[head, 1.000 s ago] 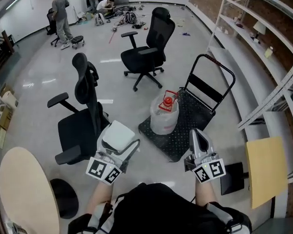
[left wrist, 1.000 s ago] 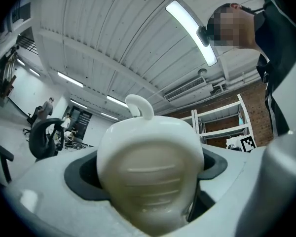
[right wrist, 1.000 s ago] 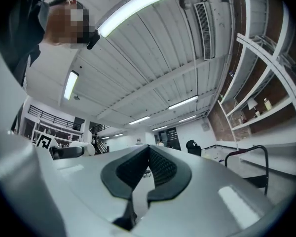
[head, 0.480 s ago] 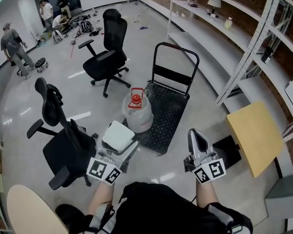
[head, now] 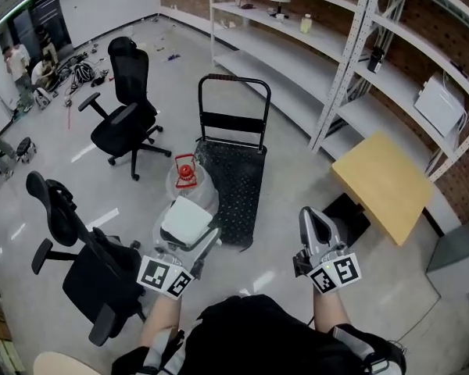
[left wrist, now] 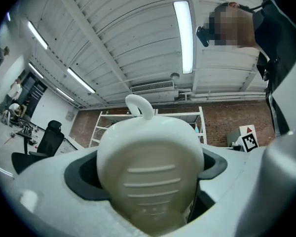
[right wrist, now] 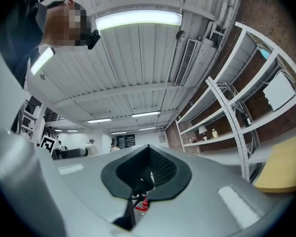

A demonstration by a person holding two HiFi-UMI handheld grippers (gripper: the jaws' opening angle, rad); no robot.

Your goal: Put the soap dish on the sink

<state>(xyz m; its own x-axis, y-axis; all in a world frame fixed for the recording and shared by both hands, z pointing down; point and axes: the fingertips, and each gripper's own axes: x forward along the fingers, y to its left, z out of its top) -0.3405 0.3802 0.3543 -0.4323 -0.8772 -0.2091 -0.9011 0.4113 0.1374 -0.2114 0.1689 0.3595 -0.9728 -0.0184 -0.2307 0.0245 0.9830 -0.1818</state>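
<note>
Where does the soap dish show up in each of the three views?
Head view: lower centre-left, soap dish held in the left claw.
Left gripper view: soap dish fills the centre, gripped between the jaws.
Right gripper view: not clearly in it; a pale speck at left is too small to tell.
Shared landmark: white shelving along the brick wall, in all three.

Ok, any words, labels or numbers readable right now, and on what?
No readable text in any view.
Marker cubes on the left gripper and right gripper: square black-and-white patterns, no letters.
White soap dish: no print visible.
Small items on the shelving: too small to read.
</note>
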